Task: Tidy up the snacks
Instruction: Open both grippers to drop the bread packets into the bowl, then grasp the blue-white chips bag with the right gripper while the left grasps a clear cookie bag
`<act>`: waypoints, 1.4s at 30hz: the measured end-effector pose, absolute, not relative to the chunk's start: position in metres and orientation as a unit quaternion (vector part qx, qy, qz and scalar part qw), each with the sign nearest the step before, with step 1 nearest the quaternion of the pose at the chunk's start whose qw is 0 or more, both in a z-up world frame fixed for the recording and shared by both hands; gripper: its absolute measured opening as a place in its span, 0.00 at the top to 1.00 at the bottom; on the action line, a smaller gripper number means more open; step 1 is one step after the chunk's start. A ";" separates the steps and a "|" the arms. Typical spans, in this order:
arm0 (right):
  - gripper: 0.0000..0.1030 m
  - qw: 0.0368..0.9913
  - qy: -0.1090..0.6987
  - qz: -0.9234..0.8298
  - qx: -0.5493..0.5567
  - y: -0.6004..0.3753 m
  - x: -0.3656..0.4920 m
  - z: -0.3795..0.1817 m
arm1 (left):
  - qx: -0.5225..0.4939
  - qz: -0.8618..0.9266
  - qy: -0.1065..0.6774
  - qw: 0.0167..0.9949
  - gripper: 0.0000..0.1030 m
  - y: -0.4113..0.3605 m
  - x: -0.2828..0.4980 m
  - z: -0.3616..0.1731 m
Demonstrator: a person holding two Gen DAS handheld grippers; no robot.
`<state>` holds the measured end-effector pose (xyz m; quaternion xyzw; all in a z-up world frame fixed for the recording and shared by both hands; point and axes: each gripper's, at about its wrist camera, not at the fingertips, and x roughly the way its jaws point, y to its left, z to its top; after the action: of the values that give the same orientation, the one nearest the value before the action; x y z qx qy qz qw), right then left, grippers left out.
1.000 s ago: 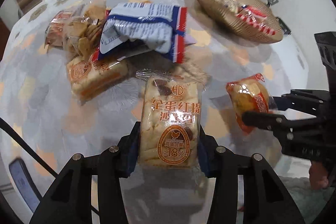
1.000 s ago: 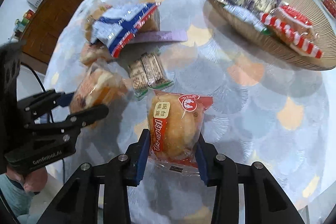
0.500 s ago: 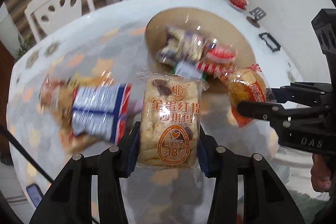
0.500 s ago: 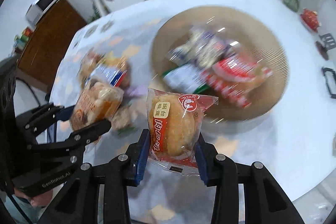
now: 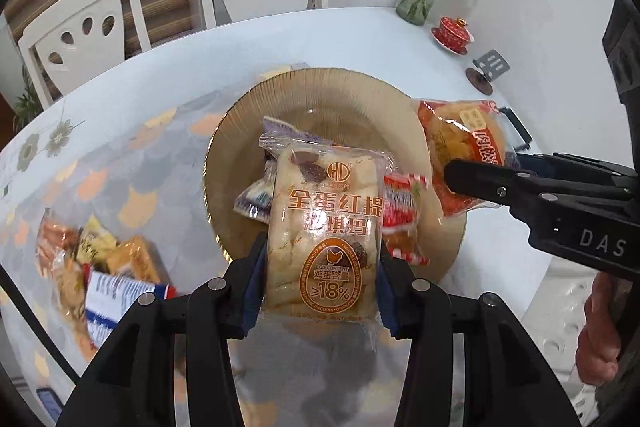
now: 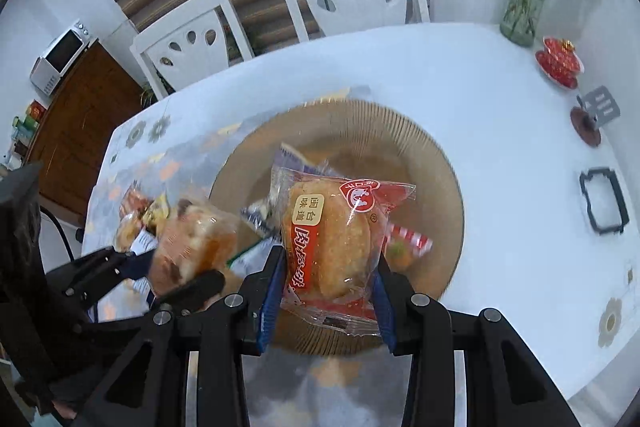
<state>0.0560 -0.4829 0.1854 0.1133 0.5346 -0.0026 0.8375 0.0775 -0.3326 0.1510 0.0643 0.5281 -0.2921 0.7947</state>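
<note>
Left wrist view: a round, ribbed tan basket tray (image 5: 240,131) sits on the white counter (image 5: 360,35). Inside it lie several wrapped snacks, among them a purple-and-white packet (image 5: 254,201) and a red-and-white striped packet (image 5: 400,203), both partly hidden. The left tool (image 5: 322,281) points steeply down over the tray's near rim. Its blue pads press both sides of an egg cake packet (image 5: 324,227), held upright, and its jaws are just beginning to ease apart. The clear wrapper carries an orange "HD" logo, large orange Chinese characters, and an egg-shaped badge reading "EGG CONTENT" and "≥18%". At right, the right tool (image 5: 480,183), marked "DAS", reaches in sideways, gripping a bun packet (image 5: 460,147) over the tray's right rim; part of a hand (image 5: 596,343) shows below it. A heap of loose snacks (image 5: 96,267) waits on the patterned part of the counter at lower left, including a blue, white and red bag.

Right wrist view: the right tool (image 6: 330,281) points steeply down over the same tray (image 6: 420,147), clamped on the bun packet (image 6: 328,239), a golden bun in a clear wrapper with a red logo, a yellow label and a red strip, all bearing Chinese characters. At left, the left tool (image 6: 176,267) holds the egg cake packet (image 6: 192,247) over the tray's left edge; it is blurred here. A red lidded cup (image 6: 560,63) and a glass vase (image 6: 520,15) stand at the counter's far right.
</note>
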 end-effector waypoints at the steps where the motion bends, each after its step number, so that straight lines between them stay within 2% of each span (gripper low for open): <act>1: 0.61 0.839 0.533 -0.002 0.110 -0.482 0.060 0.183 | 0.053 -0.295 0.531 0.793 0.49 -0.333 0.081 0.149; 2: 0.47 0.841 0.531 0.000 0.104 -0.482 0.066 0.182 | 0.041 -0.292 0.535 0.792 0.31 -0.333 0.086 0.145; 3: 0.40 0.842 0.532 -0.006 0.094 -0.483 0.071 0.179 | 0.030 -0.284 0.538 0.793 0.20 -0.331 0.090 0.142; 4: 0.34 0.842 0.532 -0.015 0.089 -0.485 0.073 0.177 | 0.023 -0.280 0.539 0.794 0.20 -0.330 0.091 0.140; 11: 0.34 0.831 0.546 -0.007 0.107 -0.495 0.064 0.165 | -0.004 -0.269 0.553 0.789 0.21 -0.305 0.087 0.131; 19: 0.34 0.821 0.560 0.025 0.107 -0.456 0.042 0.156 | -0.002 -0.256 0.554 0.792 0.21 -0.273 0.061 0.132; 28: 0.34 0.817 0.561 0.087 0.097 -0.380 0.030 0.161 | -0.043 -0.199 0.555 0.806 0.21 -0.185 0.036 0.138; 36: 0.34 0.803 0.574 0.132 0.095 -0.314 0.028 0.153 | -0.073 -0.135 0.549 0.822 0.22 -0.093 0.041 0.138; 42: 0.34 0.796 0.581 0.145 0.090 -0.275 0.032 0.141 | -0.082 -0.138 0.549 0.821 0.22 -0.058 0.053 0.132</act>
<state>0.0318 -0.2749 0.1412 0.0905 0.5812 0.1455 0.7956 0.0525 -0.0576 0.1318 -0.0815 0.5488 -0.1377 0.8205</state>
